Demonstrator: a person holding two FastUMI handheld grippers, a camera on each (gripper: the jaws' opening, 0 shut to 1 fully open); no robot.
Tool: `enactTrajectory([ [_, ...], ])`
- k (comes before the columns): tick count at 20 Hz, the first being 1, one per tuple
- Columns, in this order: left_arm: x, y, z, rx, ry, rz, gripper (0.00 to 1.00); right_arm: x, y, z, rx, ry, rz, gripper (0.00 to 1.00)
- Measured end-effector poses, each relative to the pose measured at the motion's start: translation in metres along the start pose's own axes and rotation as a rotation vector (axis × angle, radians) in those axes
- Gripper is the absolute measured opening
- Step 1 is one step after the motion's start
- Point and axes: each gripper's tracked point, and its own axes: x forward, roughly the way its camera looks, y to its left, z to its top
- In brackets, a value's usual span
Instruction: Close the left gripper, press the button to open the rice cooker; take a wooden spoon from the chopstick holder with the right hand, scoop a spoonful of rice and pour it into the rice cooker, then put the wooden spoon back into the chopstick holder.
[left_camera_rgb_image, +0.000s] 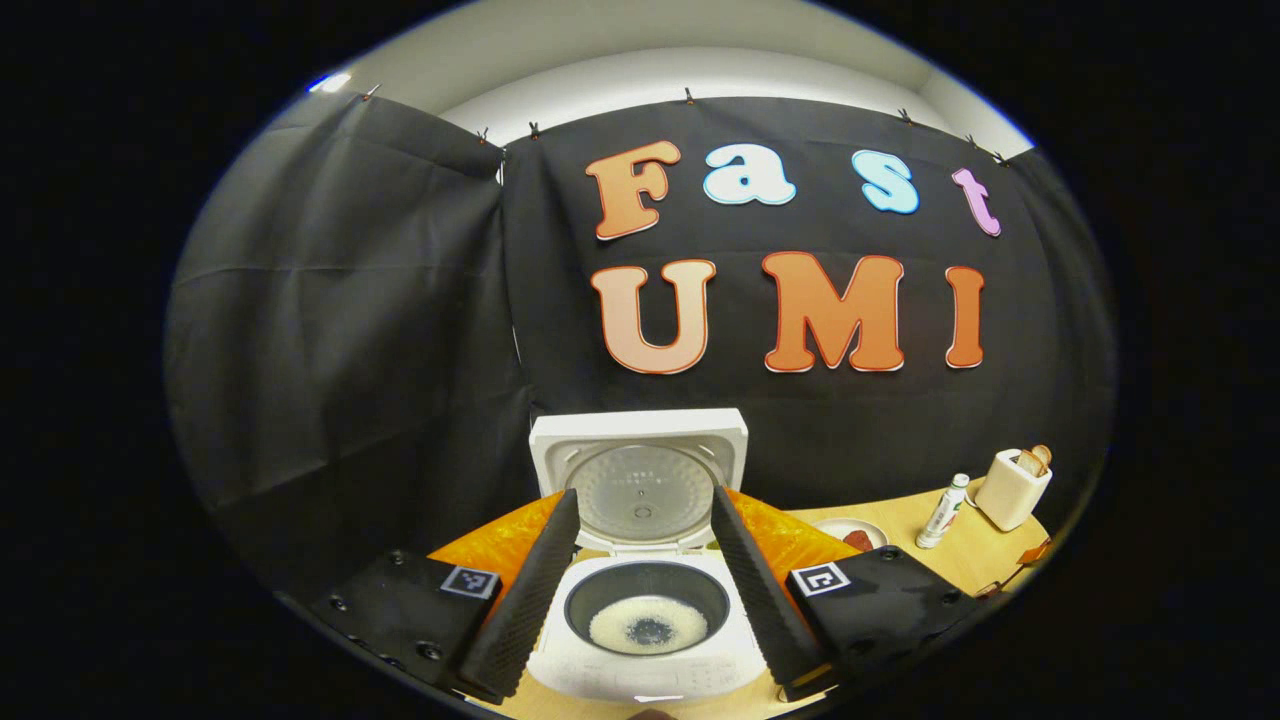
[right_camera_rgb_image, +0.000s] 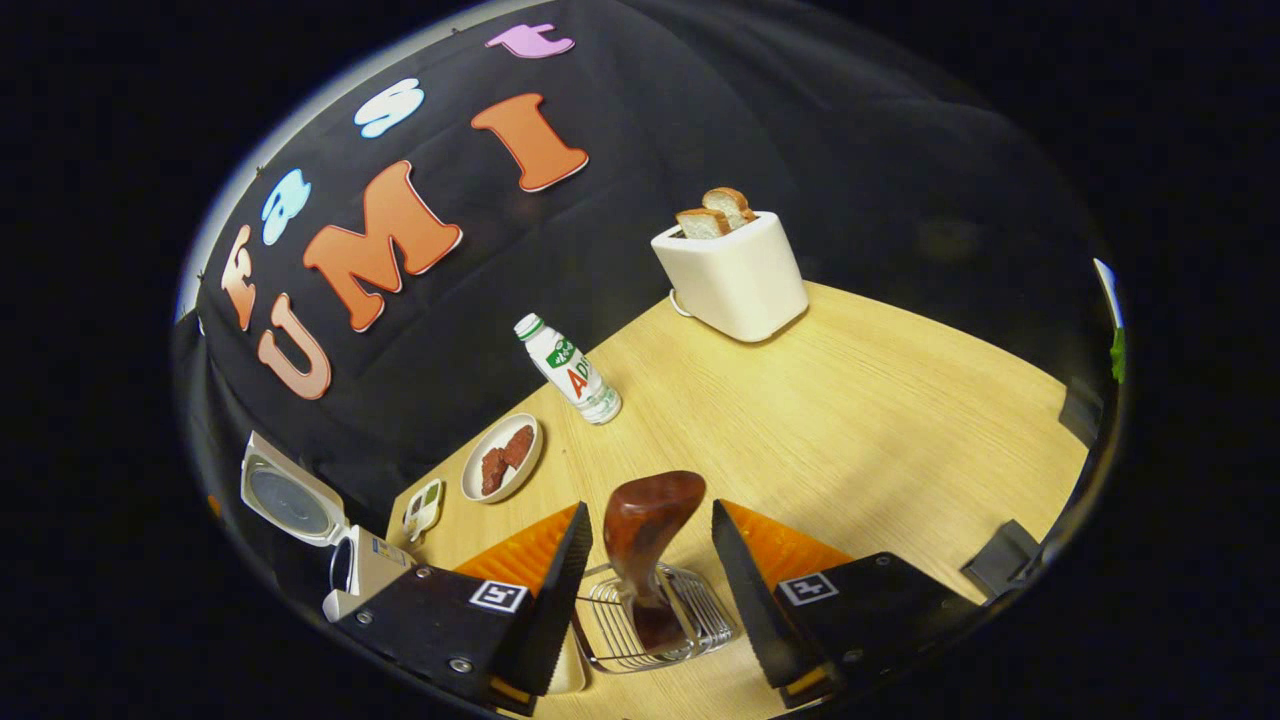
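- Standing in the wire chopstick holder (right_camera_rgb_image: 650, 620), the wooden spoon (right_camera_rgb_image: 645, 545) has its bowl end up and its handle down among the wires, directly between the 2 fingers of the right gripper (right_camera_rgb_image: 648, 570).
- Right gripper state: spread, with a gap on each side of the spoon; neither finger touches it.
- The rice cooker (left_camera_rgb_image: 650, 640) is already open. Its lid (left_camera_rgb_image: 640, 480) stands upright at the back, and the inner pot (left_camera_rgb_image: 648, 605) holds a ring of rice with a bare patch in the middle.
- Left gripper (left_camera_rgb_image: 645, 590) state: spread, hanging above the cooker with the pot framed between its fingers, gripping nothing.
- Step in hand, as judged: returning the spoon to the holder, given rice in the pot and the spoon seated with the fingers off it. A fresh pick-up cannot be ruled out.
- Next move, if the return is complete: draw the right gripper straight back, keeping both fingers off the spoon so it is not tipped or the holder dragged.
- Further out on the desk (right_camera_rgb_image: 850, 420): a small dish (right_camera_rgb_image: 503, 457) with dark pieces, a bottle (right_camera_rgb_image: 568, 370), and a toaster (right_camera_rgb_image: 730, 275) holding 2 bread slices.
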Motion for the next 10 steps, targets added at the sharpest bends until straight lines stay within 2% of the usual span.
enactTrajectory([
  [1,0.007,0.002,0.008,-0.010,-0.001,0.000,0.90,-0.007,-0.002,0.011,-0.018,-0.029,-0.013,0.82],
  [2,0.014,0.004,0.013,-0.023,0.005,-0.002,0.87,-0.014,-0.005,0.022,-0.038,-0.053,-0.023,0.83],
  [5,0.042,0.010,0.033,-0.064,0.017,0.002,0.87,-0.040,0.000,0.054,-0.118,-0.125,-0.034,0.92],
  [8,0.074,0.005,0.051,-0.107,0.037,-0.029,0.87,-0.067,0.013,0.086,-0.207,-0.192,-0.029,0.94],
  [10,0.098,0.004,0.055,-0.126,0.066,-0.033,0.92,-0.083,0.023,0.104,-0.249,-0.228,-0.017,0.95],
])
